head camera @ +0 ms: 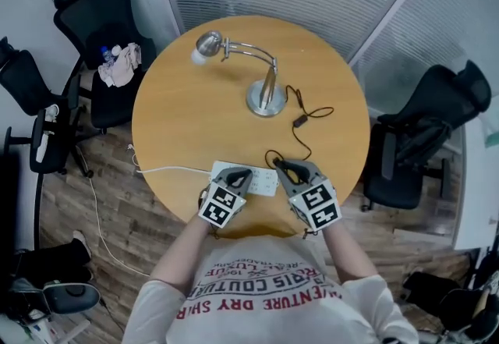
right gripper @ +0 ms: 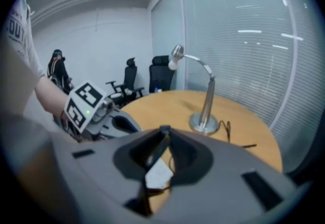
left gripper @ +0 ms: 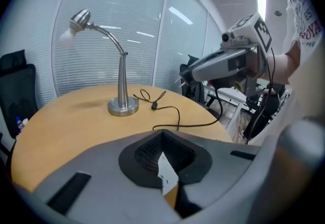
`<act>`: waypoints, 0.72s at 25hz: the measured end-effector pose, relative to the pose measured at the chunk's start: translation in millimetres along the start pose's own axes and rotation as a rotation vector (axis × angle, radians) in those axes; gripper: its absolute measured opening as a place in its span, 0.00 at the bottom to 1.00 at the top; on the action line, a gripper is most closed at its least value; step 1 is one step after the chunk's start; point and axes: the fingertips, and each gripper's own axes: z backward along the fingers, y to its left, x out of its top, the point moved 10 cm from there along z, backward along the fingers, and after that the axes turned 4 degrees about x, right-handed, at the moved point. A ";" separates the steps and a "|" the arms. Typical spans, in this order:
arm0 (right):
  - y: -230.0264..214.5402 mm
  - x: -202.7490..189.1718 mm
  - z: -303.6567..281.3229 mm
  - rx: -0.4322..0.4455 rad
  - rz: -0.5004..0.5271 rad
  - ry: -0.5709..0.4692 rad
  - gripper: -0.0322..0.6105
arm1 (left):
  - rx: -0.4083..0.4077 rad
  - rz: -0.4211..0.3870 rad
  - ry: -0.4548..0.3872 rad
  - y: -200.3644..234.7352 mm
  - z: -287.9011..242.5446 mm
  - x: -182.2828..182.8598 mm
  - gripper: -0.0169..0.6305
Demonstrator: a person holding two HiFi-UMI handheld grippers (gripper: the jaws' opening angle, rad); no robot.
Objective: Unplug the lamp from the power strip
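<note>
Closest to the camera is the person's shirt (head camera: 261, 296), with two grippers just ahead of it, both at the one power strip (head camera: 263, 183) on the counter (head camera: 187, 124). The left gripper (head camera: 242, 175) covers the strip's left end with its jaws drawn together at the tips, probably to steady the strip. The right gripper (head camera: 285, 169), at the strip's right end, is closed narrowly on a small dark piece, judged to be the plug (right gripper: 163, 129). One lamp (head camera: 265, 93) stands well beyond the strip, and its single cord (head camera: 312, 112) runs back to that end.
</note>
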 end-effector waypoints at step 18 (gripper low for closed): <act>5.2 28.1 55.8 -0.109 -0.096 -0.534 0.16 | 0.141 0.052 -0.577 1.5 137.0 112.9 0.07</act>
